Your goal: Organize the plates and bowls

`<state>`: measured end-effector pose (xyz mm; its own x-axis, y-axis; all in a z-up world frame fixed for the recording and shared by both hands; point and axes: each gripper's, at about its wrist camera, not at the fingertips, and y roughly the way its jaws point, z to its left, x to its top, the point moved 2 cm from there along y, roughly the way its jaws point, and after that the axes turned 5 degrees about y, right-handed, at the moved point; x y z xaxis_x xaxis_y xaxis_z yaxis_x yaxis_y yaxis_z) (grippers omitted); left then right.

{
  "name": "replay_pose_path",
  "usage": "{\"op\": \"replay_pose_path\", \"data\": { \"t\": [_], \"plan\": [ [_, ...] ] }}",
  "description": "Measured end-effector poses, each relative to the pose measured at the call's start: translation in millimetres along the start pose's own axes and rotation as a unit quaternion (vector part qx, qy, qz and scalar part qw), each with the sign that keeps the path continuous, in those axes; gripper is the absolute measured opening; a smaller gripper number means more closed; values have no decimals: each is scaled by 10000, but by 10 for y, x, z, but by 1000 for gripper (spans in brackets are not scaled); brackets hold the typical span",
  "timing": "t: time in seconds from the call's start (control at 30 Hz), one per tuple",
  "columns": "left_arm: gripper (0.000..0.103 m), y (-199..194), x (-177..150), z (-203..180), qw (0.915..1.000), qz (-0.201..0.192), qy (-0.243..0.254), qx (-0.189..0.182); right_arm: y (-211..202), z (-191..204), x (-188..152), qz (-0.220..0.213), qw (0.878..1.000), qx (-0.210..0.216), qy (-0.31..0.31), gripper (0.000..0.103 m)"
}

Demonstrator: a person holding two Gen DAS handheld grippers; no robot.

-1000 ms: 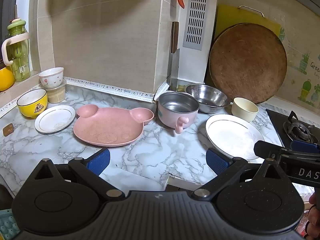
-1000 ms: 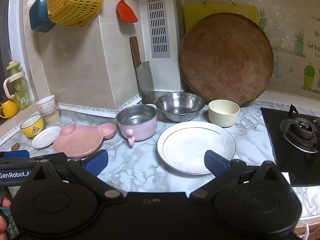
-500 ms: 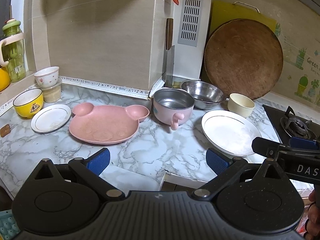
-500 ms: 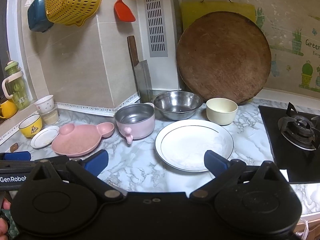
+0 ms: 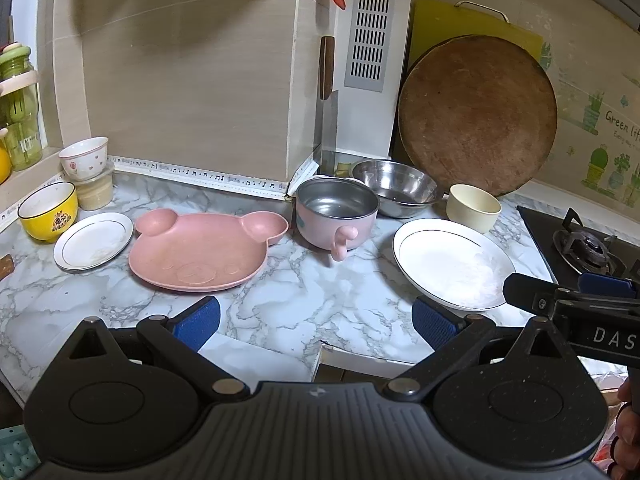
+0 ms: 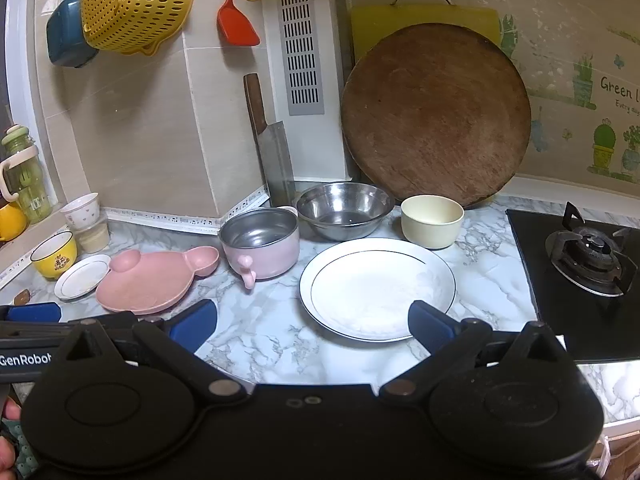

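Left wrist — left gripper (image 5: pixel 316 318) wide, empty | right gripper (image 6: pixel 312 320) wide — above large white plate (image 6: pixel 376 288)

Your right gripper (image 6: pixel 312 322) hangs wide apart over the counter edge, 1 pad overlapping the large white plate (image 6: pixel 376 286).

Marble counter (image 5: pixel 304 292), beige tiled wall (image 5: pixel 192 80)
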<state>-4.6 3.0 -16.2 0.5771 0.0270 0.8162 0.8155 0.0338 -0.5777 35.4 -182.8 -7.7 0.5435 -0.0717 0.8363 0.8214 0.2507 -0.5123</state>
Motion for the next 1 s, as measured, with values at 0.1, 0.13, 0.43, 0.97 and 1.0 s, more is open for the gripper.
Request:
{"op": "replay_pose_path", "data": {
  "t": [0.1, 0.13, 0.43, 0.97, 1.0],
  "plan": [
    [103, -6, 4, -4, 10000, -13, 15, -11, -2, -10, 1, -3, 10000, -26, 15, 102],
    [103, -11, 6, -5, 10000, -20, 17, -9, 0, -12, -1, 4, 10000, -33, 27, 101],
    [103, -50, 3, -5, 9999, -102, 28, 13, -33, 1, -4, -62, 10000, -9, 34, 101],
    [103, 3, 91, -51, 9997, -216, 124, 52, -56, -15, 61, -228, 9996, 137, -16, 102],
    [103, 41, 113, -57, 9997, -208, 115, 75, -43, -28, 71, -249, 9996, 122, -12, 102]
  ]
}}
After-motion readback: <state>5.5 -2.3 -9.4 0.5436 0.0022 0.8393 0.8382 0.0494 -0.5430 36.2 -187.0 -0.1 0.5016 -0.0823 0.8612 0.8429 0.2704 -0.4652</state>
